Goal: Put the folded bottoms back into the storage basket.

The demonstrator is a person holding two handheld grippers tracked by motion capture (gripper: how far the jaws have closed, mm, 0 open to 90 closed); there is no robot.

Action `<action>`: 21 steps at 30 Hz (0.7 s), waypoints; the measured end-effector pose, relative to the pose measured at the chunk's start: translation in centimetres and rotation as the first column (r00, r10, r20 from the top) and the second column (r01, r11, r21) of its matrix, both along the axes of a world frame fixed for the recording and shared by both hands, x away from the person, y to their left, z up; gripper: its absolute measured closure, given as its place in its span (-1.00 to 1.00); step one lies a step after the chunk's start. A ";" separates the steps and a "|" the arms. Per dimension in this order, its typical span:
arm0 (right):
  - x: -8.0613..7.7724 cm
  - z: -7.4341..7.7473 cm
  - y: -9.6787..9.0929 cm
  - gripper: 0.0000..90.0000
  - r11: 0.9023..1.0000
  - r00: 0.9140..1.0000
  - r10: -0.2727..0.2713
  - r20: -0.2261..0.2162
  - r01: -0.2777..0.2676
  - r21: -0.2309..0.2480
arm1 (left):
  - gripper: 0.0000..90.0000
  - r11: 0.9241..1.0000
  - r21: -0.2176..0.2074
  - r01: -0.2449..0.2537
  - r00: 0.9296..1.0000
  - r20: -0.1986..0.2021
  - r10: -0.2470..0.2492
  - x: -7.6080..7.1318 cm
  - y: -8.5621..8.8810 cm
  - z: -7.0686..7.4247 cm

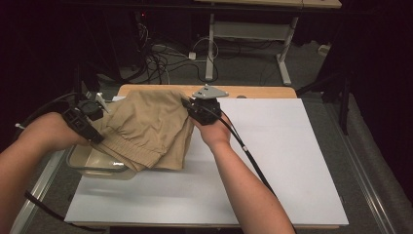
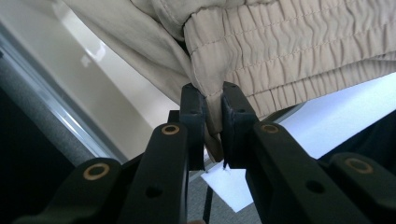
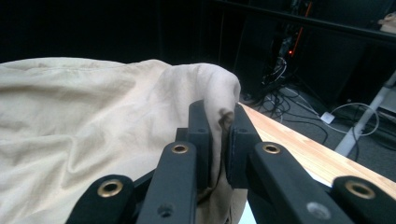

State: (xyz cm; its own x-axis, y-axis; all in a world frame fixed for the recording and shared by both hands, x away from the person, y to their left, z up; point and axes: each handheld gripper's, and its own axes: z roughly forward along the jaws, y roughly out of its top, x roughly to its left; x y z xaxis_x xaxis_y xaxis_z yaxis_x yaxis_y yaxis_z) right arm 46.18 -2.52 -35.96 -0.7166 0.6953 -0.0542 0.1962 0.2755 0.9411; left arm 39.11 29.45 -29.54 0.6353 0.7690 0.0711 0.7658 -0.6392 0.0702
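Dark room, black backdrop; grey carpet floor (image 1: pixel 253 68); tangled cables (image 1: pixel 160 61) beneath a white-legged desk (image 1: pixel 253 29); wooden worktop (image 1: pixel 263 91) under white sheet (image 1: pixel 282 156); dim light overhead.

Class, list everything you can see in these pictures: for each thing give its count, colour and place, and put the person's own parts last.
Shorts: one pair, beige, elastic waistband, held up over the table's left side and partly over the container.
Container: one, clear plastic, at the table's left edge under the shorts.
Table sheet: one, white, covering most of the table.
Table top: one, wooden, showing along the far edge.
Desk frame: one, white legs, on the floor beyond the table.
Cables: several, black and white, on the floor behind the table.
Left hand-held gripper: one, black, shut on the waistband.
Right hand-held gripper: one, black, shut on a fold of the shorts.
Forearms: two, entering from the bottom.
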 end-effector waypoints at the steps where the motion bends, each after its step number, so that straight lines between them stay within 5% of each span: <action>1: 0.2 -0.1 0.3 0.87 1.000 1.000 0.003 0.003 -0.003 -0.003 | 0.76 1.000 -0.001 -0.006 1.000 0.004 0.006 -0.1 0.3 0.0; 10: 1.4 -0.1 4.2 0.87 0.999 0.999 0.053 0.003 -0.053 0.003 | 0.76 0.996 0.013 -0.088 0.996 0.021 0.088 -0.9 3.8 0.4; 21: 4.2 -1.3 9.5 0.87 0.994 0.994 0.103 -0.032 -0.104 -0.021 | 0.76 0.984 0.010 -0.179 0.983 0.041 0.178 -1.7 8.1 -1.0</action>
